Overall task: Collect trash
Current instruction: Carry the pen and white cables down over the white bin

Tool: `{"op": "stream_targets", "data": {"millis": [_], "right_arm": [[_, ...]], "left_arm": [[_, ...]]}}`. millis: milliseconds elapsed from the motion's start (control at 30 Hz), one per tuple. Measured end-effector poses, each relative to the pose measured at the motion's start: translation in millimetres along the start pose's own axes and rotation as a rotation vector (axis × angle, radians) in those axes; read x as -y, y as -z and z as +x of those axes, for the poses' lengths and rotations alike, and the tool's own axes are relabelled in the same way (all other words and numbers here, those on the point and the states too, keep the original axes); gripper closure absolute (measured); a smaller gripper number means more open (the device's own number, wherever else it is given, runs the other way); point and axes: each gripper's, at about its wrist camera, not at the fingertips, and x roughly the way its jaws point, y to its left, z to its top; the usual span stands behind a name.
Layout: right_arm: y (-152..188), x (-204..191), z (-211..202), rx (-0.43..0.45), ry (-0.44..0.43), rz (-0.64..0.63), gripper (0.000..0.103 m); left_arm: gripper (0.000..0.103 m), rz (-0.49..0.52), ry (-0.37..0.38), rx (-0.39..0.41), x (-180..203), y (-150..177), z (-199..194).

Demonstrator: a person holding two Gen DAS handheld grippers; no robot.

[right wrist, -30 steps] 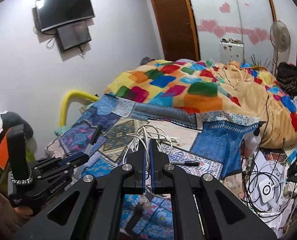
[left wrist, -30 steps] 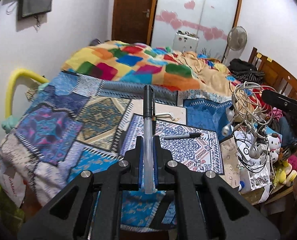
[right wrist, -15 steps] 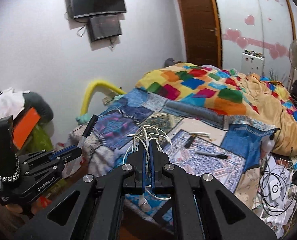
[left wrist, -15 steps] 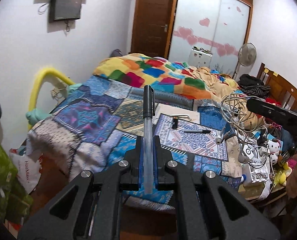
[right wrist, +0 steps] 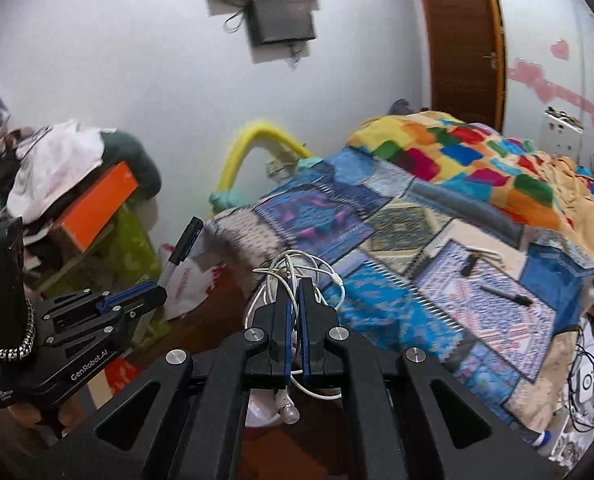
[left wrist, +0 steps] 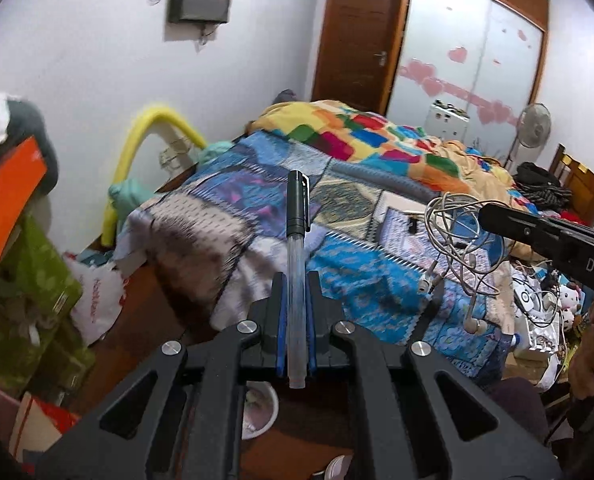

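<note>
Clear plastic and a black cap make up the single pen (left wrist: 297, 276) clamped between the left gripper (left wrist: 296, 312) fingers in the left wrist view, its capped end pointing up and away. Compared with a second ago, the bed (left wrist: 377, 216) sits farther off and to the right, and more of the brown floor (left wrist: 169, 320), the green boxes (left wrist: 25, 304) and the white plastic bag (left wrist: 97, 300) has come into sight. At the right edge the right gripper (left wrist: 485, 216) holds one tangle of white earphone cable (left wrist: 457, 248), with earbuds dangling beneath.

In the right wrist view, the right gripper (right wrist: 295, 304) fingers are pressed together on that same earphone cable (right wrist: 293, 276); loops rise above the tips and one earbud hangs below. Since the earlier frame the camera has swung left, so the bed now fills the right half and the orange box (right wrist: 97, 208) pile is visible. The left gripper (right wrist: 153, 292) shows at the left, pinching the pen (right wrist: 181, 248) at a tilt. Two dark items still lie on the bedspread: one marker (right wrist: 505, 295) and one smaller black object (right wrist: 469, 264).
</note>
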Motion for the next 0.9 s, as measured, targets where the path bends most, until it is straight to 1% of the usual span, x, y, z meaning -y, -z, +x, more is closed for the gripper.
{"op": "stream_targets", "data": {"millis": [133,200,400,533,667,833,900], "right_arm": [[7,-24,23,-0.045,-0.022,-0.029,0.099],[11,-33,34,-0.069,-0.031,-0.037,0.099],[30,-61,81,-0.186,-0.06,-0.064,0.099],[47,-74,120,-0.288,-0.073,-0.083,0.099],[65,-80,152,-0.371,-0.076,-0.095,0.099],[88,-86,194,-0.487,-0.084,-0.103,0.099],[95,-88,206,-0.52,-0.087,-0.106,0.099]], "left_arm": [[0.096,-0.032,-0.036,-0.035,-27,18,6],[0.096,-0.051,-0.054,-0.065,-42,29,13],[0.096,-0.133,-0.079,-0.154,-82,66,35],[0.096,-0.178,-0.098,-0.224,-99,88,57],[0.096,-0.218,-0.108,-0.304,-113,111,81],[0.096,-0.267,-0.115,-0.383,-126,133,109],[0.096,-0.295,-0.108,-0.421,-133,143,120]]}}
